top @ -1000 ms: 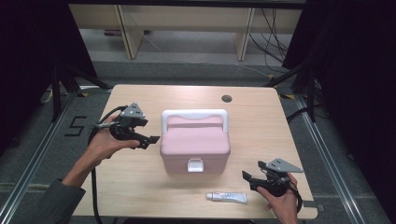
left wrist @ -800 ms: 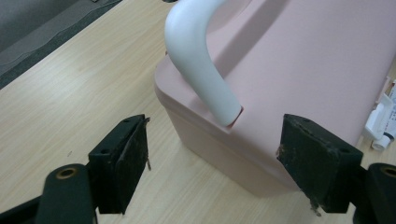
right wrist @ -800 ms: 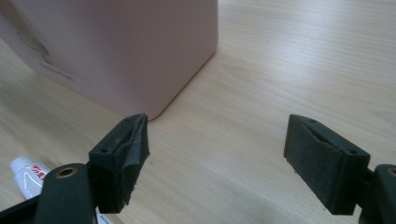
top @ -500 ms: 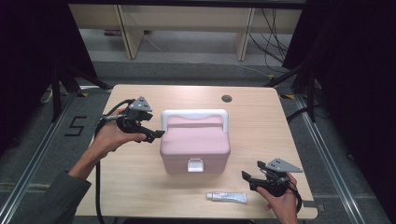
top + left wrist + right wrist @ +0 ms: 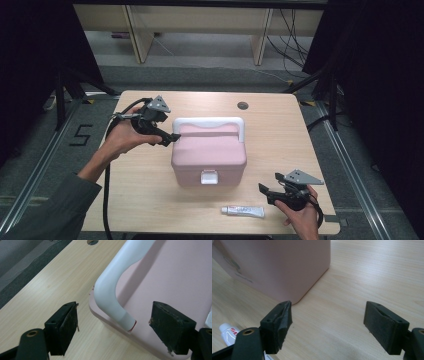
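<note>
Clearly the box (image 5: 209,156) looks like stiff, slick plastic; its handle (image 5: 113,282) is the hold, between the spread left gripper (image 5: 113,328). Right gripper (image 5: 328,325) gapes empty.

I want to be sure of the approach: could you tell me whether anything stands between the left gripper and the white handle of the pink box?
Nothing visible does: the left gripper is open, with the handle's corner between its jaws.
</note>
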